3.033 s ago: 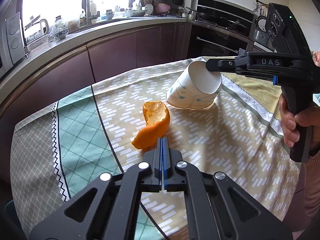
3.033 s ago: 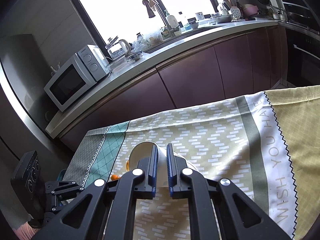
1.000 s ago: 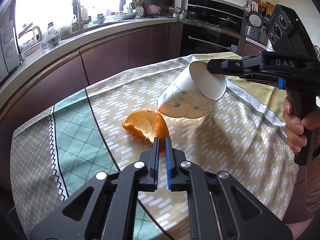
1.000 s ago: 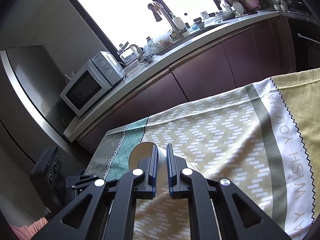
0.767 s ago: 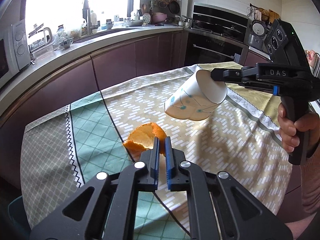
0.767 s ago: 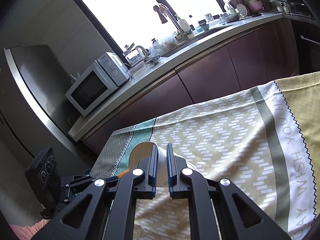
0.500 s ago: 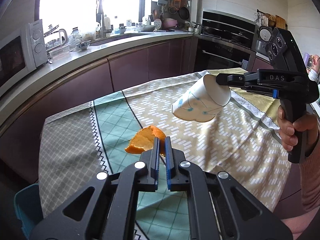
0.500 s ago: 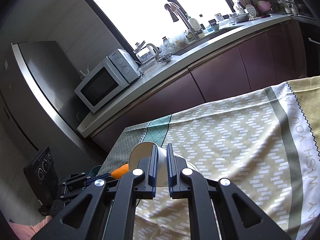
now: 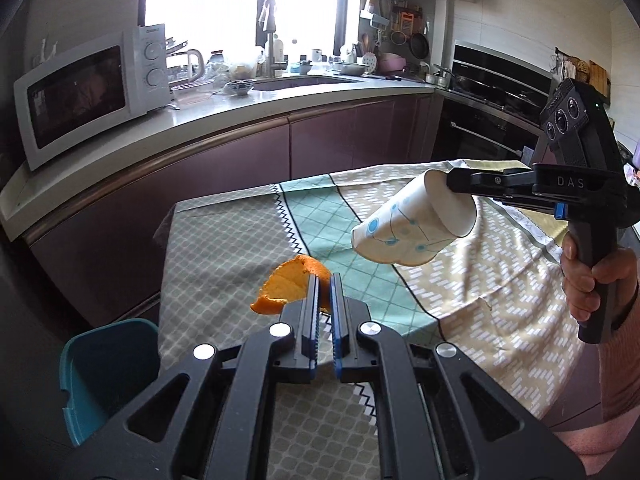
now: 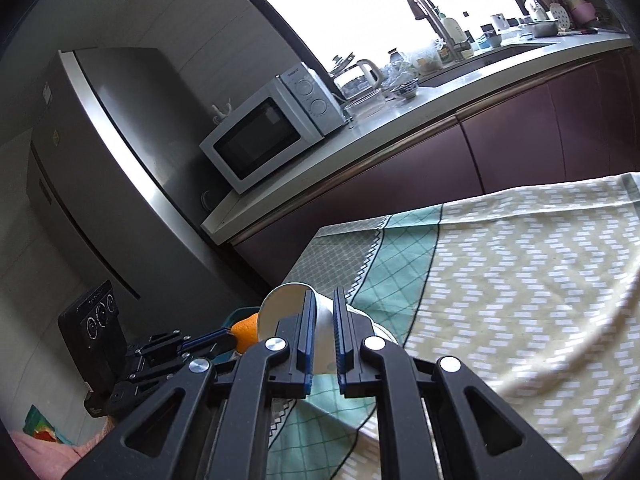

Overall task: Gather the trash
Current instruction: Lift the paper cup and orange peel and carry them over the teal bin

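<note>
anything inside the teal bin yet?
The bin shows only bare inner walls; its bottom is hidden by its near rim and the left gripper. Peel and cup are both held above the table.

The orange peel [image 9: 289, 286] that lay on the worktop [image 9: 480, 312] three seconds ago now rides off it, pinched in the left hand-held gripper [image 9: 325, 294], which has swung with the cup-carrying right hand-held gripper [image 10: 323, 322] toward the teal bin [image 9: 100, 364].
</note>
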`<state>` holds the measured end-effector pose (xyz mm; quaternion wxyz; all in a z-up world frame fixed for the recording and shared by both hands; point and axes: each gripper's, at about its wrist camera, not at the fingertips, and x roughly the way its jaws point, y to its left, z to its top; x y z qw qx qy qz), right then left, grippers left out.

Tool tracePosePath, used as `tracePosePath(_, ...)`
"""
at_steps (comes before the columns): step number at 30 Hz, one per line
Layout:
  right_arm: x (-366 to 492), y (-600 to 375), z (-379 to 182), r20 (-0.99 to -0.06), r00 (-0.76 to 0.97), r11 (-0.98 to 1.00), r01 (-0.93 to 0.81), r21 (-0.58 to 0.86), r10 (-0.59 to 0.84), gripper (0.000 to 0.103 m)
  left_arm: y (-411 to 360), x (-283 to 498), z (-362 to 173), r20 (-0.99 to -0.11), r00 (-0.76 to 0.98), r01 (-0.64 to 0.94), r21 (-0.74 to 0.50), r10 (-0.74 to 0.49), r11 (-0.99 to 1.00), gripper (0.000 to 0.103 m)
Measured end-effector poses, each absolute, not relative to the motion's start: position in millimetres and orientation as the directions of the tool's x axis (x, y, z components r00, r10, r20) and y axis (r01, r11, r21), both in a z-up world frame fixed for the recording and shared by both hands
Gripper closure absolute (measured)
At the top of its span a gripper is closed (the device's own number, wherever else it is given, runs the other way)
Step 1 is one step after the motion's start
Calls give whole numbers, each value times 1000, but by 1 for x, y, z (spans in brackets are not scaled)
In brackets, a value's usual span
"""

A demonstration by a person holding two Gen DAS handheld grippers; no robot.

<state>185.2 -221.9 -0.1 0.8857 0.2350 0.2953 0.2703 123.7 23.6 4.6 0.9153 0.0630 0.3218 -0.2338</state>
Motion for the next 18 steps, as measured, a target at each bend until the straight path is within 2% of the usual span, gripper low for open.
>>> tracePosePath(18,219,-86,16,-409,503,645,-516,564,761,95,162,96,23,-582,790,221,-21,-191,975,97)
